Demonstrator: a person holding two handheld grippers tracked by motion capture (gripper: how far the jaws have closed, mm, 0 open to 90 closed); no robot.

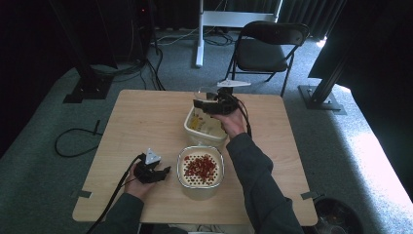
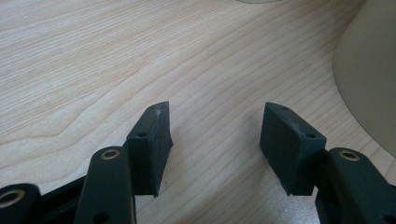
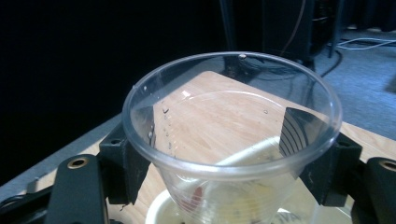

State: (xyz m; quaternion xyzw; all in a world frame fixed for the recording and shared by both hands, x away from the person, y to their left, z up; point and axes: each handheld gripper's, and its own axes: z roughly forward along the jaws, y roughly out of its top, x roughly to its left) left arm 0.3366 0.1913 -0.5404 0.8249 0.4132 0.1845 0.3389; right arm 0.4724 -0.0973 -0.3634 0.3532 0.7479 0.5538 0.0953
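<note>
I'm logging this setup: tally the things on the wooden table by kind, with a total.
Cream plastic tubs: 2, the far tub under the cup and the near tub topped by a perforated strainer of red pieces.
Clear plastic cup: 1, between the right tongs.
Hand-held tongs: 2, the left tongs empty.
Total: 5

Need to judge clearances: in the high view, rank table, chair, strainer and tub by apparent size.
1. table
2. chair, though farther off
3. strainer and tub: look alike, unranked; the strainer is nearer.

Right gripper [image 1: 207, 105] hovers over, perhaps touching, cream tub [image 1: 195, 127].
</note>
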